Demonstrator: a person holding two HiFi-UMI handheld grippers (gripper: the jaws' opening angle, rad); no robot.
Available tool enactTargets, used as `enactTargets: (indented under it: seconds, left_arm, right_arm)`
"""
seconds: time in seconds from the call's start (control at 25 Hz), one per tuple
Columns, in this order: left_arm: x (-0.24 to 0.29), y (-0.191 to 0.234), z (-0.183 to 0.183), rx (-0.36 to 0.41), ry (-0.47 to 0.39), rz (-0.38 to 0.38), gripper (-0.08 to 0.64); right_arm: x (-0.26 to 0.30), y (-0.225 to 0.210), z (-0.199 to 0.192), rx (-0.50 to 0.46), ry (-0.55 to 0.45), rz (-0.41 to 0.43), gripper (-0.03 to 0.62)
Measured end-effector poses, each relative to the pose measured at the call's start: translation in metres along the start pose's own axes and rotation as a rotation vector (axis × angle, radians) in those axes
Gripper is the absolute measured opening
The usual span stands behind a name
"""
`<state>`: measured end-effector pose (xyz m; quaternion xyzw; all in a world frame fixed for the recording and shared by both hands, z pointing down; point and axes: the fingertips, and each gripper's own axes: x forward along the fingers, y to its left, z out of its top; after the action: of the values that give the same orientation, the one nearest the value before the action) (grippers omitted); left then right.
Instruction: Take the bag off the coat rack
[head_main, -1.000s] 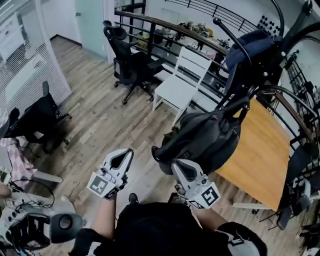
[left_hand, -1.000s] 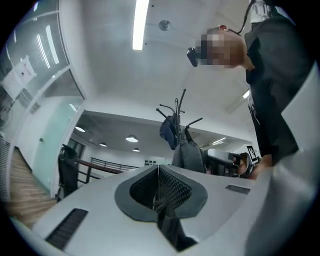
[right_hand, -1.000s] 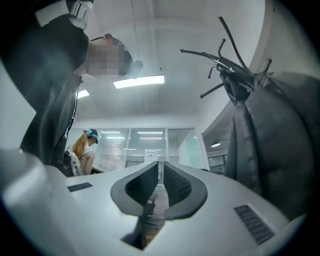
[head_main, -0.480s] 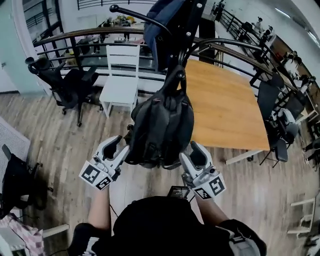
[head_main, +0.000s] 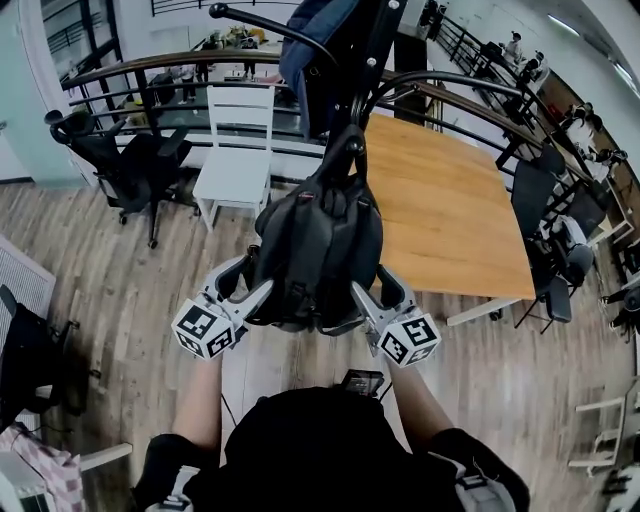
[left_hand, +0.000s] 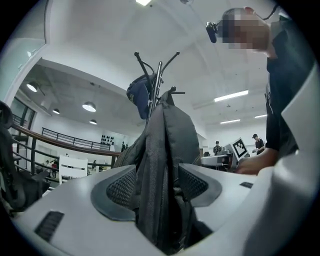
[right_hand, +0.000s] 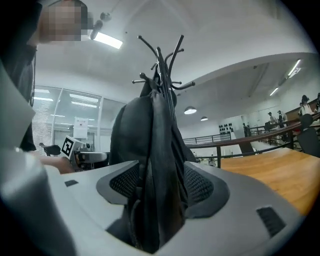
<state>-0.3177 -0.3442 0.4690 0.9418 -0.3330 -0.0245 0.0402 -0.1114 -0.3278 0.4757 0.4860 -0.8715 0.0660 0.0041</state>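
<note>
While the bag (head_main: 318, 245) is hanging off the coat rack (head_main: 385, 30) by its top loop (head_main: 345, 150), both grippers are parked at its lower half, one on each flank. The left gripper (head_main: 245, 278) is on the bag's left side and the right gripper (head_main: 375, 288) on its right, both pointing roughly level into it, so neither hand is really nearer.

Both sets of jaws have just been opening and now stand wide. Each gripper view shows a fold of the dark fabric running between the pads, but the pads sit off it rather than pinching, so I'd say nothing is held yet.

What matters for the next bit, as I read it: the bag's long axis runs straight up and down, and the loop sits well above the jaws, over a rack arm. Squeezing the sides won't free it by itself. The bag has to go up so the loop clears the arm, then out toward the person.

A blue thing (head_main: 320, 40) also hangs higher on the rack, maybe a jacket; hard to tell from here.
</note>
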Motion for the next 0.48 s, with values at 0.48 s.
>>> enactTargets:
  seconds: [0.48]
  left_arm:
    - [0.021, -0.002, -0.027, -0.012, 0.116, 0.044, 0.262]
  right_arm:
    - [0.013, -0.007, -0.025, 0.006, 0.089, 0.028, 0.237]
